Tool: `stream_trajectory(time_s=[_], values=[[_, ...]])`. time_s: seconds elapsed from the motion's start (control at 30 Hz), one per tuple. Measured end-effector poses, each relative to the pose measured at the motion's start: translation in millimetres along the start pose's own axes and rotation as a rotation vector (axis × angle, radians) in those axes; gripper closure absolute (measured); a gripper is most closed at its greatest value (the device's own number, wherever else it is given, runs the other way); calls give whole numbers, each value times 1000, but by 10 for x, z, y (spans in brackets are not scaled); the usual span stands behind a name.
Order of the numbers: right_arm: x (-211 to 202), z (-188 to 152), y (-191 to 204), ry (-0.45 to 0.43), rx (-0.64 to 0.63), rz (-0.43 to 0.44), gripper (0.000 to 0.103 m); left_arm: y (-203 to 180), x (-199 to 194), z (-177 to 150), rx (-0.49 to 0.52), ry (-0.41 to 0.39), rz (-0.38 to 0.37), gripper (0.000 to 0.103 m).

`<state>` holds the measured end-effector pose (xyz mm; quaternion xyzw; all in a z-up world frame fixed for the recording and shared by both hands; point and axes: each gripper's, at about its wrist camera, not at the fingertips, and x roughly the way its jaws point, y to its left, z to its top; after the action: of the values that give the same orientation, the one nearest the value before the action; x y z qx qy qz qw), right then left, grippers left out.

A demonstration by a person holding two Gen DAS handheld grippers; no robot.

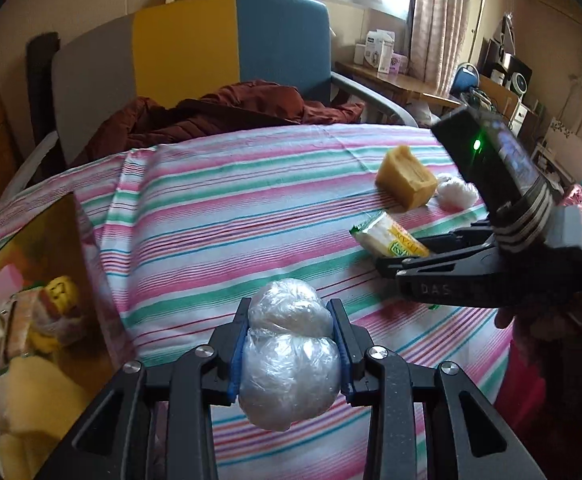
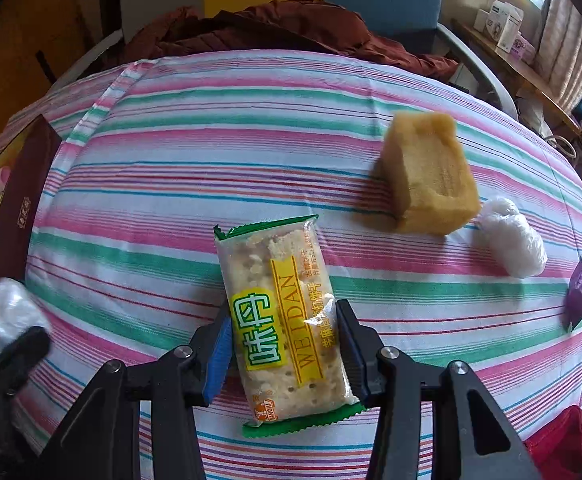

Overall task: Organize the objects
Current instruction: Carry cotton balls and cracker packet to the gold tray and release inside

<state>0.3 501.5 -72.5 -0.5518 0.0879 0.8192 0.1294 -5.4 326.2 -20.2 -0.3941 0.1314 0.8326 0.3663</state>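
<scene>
My left gripper (image 1: 291, 316) is shut on a clear plastic-wrapped bundle (image 1: 289, 364) and holds it above the striped tablecloth (image 1: 211, 216). It also shows at the left of the right wrist view (image 2: 3, 320). My right gripper (image 2: 283, 320) is shut on a cracker packet (image 2: 283, 320) with green ends and yellow label, also in the left wrist view (image 1: 391, 236). A yellow sponge-like block (image 2: 431, 176) and a white plastic bundle (image 2: 511, 240) lie on the cloth beyond it. A small purple wrapper (image 2: 577, 296) lies at the right.
An open box (image 1: 31, 320) with several packaged items sits at the table's left edge; its dark side (image 2: 19, 208) shows in the right wrist view. A chair with a brown jacket (image 1: 219, 112) stands behind the table. A cluttered desk (image 1: 411, 84) is at the far right.
</scene>
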Motion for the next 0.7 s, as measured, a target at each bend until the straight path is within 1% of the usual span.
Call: stream_trajectory(time_s=[0.2,0.37,0.53,0.7], values=[[79,3,185,18,-45,10,55,319,-340,-82,-52,-31,34,66],[17,-13,350,21,-80,21,55,708,-562,-162,-134,-44,83,66],[-204,3,606,-16,-117,58,55,1076,-822,-269,-204,-82,134,66],[-449,27,976,-64,-142,133,55,1404,-1027,-412,-267,-108,183,66]])
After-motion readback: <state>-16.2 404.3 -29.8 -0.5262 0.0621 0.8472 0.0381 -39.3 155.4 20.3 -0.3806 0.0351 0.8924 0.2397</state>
